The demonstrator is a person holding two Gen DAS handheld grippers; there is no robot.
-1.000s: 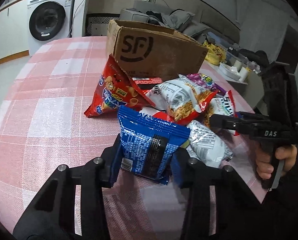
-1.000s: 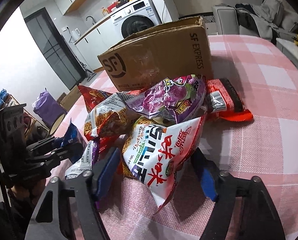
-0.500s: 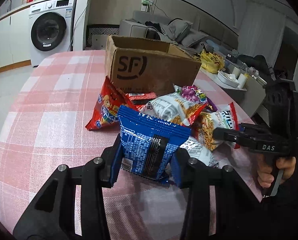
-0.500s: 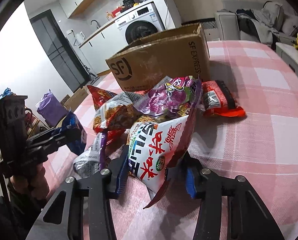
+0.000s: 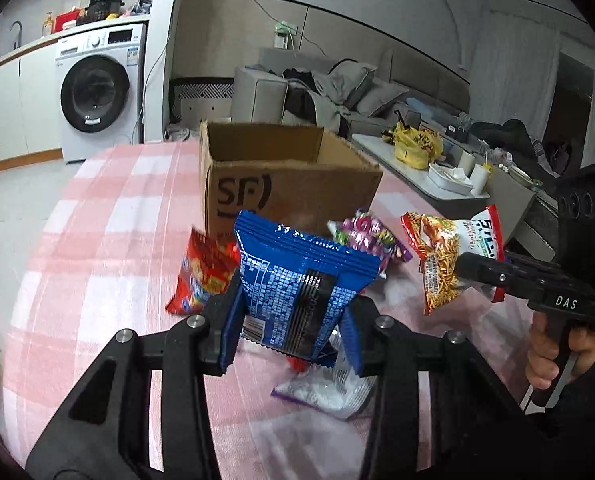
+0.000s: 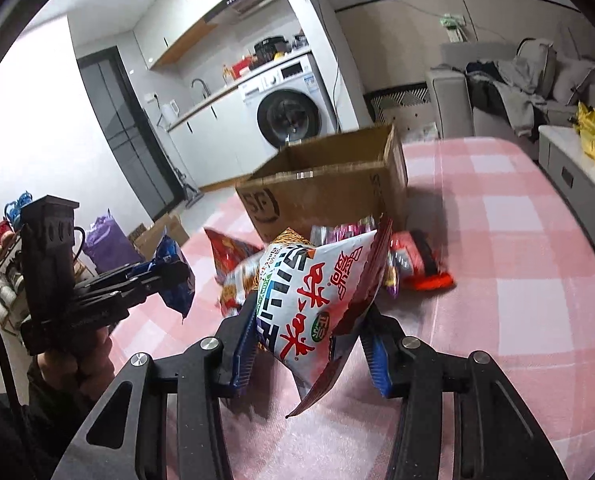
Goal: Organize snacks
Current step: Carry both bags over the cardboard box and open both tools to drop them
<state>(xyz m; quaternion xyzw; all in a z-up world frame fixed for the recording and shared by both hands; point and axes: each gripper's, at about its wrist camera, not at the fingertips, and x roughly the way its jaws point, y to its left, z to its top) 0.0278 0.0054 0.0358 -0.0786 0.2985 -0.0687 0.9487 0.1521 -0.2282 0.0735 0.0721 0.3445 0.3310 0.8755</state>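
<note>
You are holding the left gripper (image 5: 291, 330) above the tabletop (image 5: 97, 240); its jaws are closing on the lower part of a blue snack bag (image 5: 297, 284), which is standing upright between them, long axis vertical, clear of the cloth. To its left a red bag (image 5: 203, 274) is lying on the tabletop; behind the blue one a purple packet (image 5: 371, 240) is showing, and below the jaws a clear-and-purple packet (image 5: 325, 390) is resting flat.

The open cardboard box (image 5: 293, 188) is sitting straight ahead of the left jaws, mouth upward, nothing between it and the blue bag but the near wall; the bag is riding below that rim, so the coming move is probably needing a lift up and forward over the edge.

You are carrying the right gripper (image 6: 309, 354) with jaws pinching a white noodle-snack bag (image 6: 317, 300), tilted, top corner leaning toward the box (image 6: 329, 196); from this side the box is lying ahead and slightly left, with an orange-red packet (image 6: 421, 264) on the tabletop between. The left side is looking the nearer and squarer to the opening; judging so, it should be going in first.
</note>
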